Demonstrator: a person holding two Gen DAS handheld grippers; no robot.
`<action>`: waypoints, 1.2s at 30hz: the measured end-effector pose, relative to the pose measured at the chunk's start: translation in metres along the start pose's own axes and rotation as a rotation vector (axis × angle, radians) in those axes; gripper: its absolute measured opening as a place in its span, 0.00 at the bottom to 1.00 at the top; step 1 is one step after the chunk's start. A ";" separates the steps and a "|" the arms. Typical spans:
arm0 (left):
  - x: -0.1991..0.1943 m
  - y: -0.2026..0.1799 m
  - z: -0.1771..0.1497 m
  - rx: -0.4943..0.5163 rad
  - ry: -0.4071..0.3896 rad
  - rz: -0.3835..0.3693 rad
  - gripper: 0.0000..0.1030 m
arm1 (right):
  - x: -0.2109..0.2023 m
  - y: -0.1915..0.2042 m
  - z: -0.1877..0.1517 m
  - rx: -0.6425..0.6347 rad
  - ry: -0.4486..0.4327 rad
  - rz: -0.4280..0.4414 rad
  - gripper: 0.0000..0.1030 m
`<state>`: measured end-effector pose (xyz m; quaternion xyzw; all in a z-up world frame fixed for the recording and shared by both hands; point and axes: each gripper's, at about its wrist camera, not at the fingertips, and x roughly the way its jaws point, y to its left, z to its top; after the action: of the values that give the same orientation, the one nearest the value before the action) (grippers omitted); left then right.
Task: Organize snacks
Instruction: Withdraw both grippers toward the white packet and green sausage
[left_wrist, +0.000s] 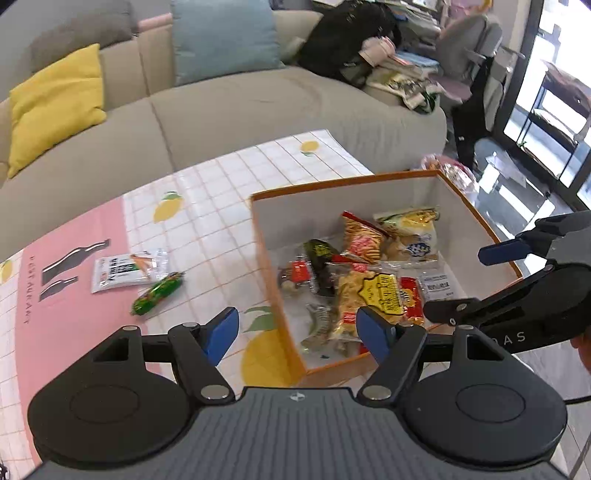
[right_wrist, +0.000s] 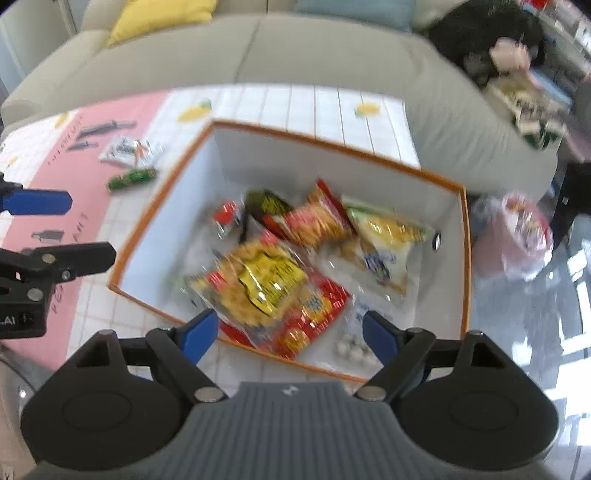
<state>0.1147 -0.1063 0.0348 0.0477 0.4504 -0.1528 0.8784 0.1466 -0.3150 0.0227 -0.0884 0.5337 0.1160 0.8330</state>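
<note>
An orange-edged white box (left_wrist: 373, 181) (right_wrist: 332, 147) stands on the table with several snack bags inside, among them a yellow-labelled bag (left_wrist: 373, 291) (right_wrist: 258, 284) and a red-striped bag (left_wrist: 360, 240) (right_wrist: 317, 221). On the cloth to the left of the box lie a white packet (left_wrist: 122, 271) (right_wrist: 127, 149) and a green packet (left_wrist: 157, 293) (right_wrist: 131, 178). My left gripper (left_wrist: 297, 334) hovers open above the box's near left corner, holding nothing. Above the box's near edge my right gripper (right_wrist: 288, 336) is open and empty too. Each gripper shows at the side of the other's view.
A checked tablecloth (left_wrist: 221, 206) with lemon prints and a pink panel covers the table. A beige sofa (left_wrist: 229, 107) with yellow and blue cushions runs behind it. A pink plastic bag (right_wrist: 517, 236) sits on the floor to the right of the box.
</note>
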 end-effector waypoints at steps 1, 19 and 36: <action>-0.003 0.004 -0.003 -0.010 -0.012 0.005 0.83 | -0.004 0.006 -0.002 0.000 -0.030 -0.009 0.81; -0.027 0.104 -0.069 -0.154 -0.095 0.089 0.79 | -0.022 0.130 -0.020 0.059 -0.355 0.041 0.77; 0.016 0.193 -0.079 -0.198 -0.060 0.126 0.70 | 0.047 0.203 0.040 0.008 -0.249 0.111 0.63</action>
<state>0.1224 0.0902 -0.0348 -0.0157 0.4330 -0.0533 0.8997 0.1419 -0.1048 -0.0085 -0.0403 0.4307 0.1700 0.8854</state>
